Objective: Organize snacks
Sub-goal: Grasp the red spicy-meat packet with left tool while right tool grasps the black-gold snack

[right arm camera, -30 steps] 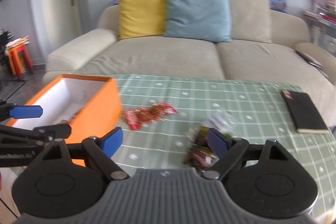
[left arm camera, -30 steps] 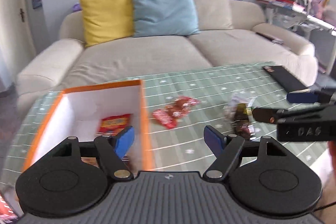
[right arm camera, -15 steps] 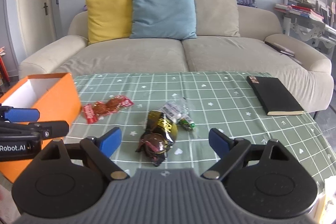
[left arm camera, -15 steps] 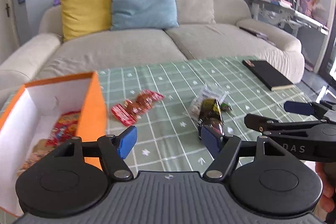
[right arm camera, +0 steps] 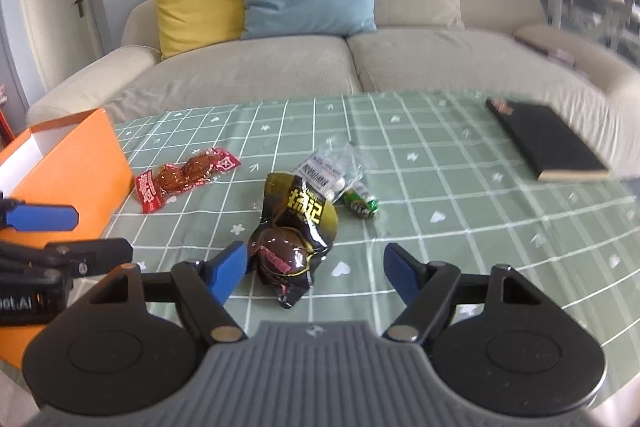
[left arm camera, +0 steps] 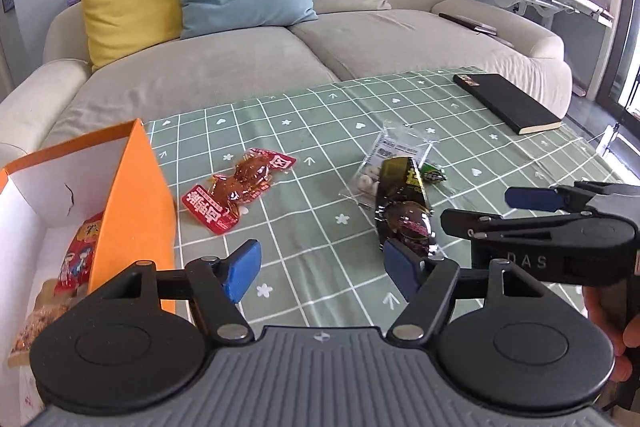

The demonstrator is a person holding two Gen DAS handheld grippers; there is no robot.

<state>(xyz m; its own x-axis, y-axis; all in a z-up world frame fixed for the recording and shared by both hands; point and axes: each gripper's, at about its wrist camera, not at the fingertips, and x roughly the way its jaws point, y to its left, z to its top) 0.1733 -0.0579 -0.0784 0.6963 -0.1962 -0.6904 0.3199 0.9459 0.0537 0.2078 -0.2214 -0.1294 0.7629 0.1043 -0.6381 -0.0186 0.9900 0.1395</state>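
Left gripper [left arm camera: 320, 271]: hovering with jaws apart, holding nothing.
Right gripper [right arm camera: 314, 267]: gaping above the black snack packet [right arm camera: 294, 231].
Orange box [left arm camera: 132, 203]: sitting left, holding snacks.

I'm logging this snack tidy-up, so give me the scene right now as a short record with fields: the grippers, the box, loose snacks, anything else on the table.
left gripper: open, empty, above the tablecloth
right gripper: open, empty, facing the black snack packet
orange box: left side of table, some snack packs inside
red snack packet: on the cloth beside the box
black snack packet: centre, partly overlapping the clear packet
clear packet: behind the black one
green sweet: right of the black packet
black book: far right
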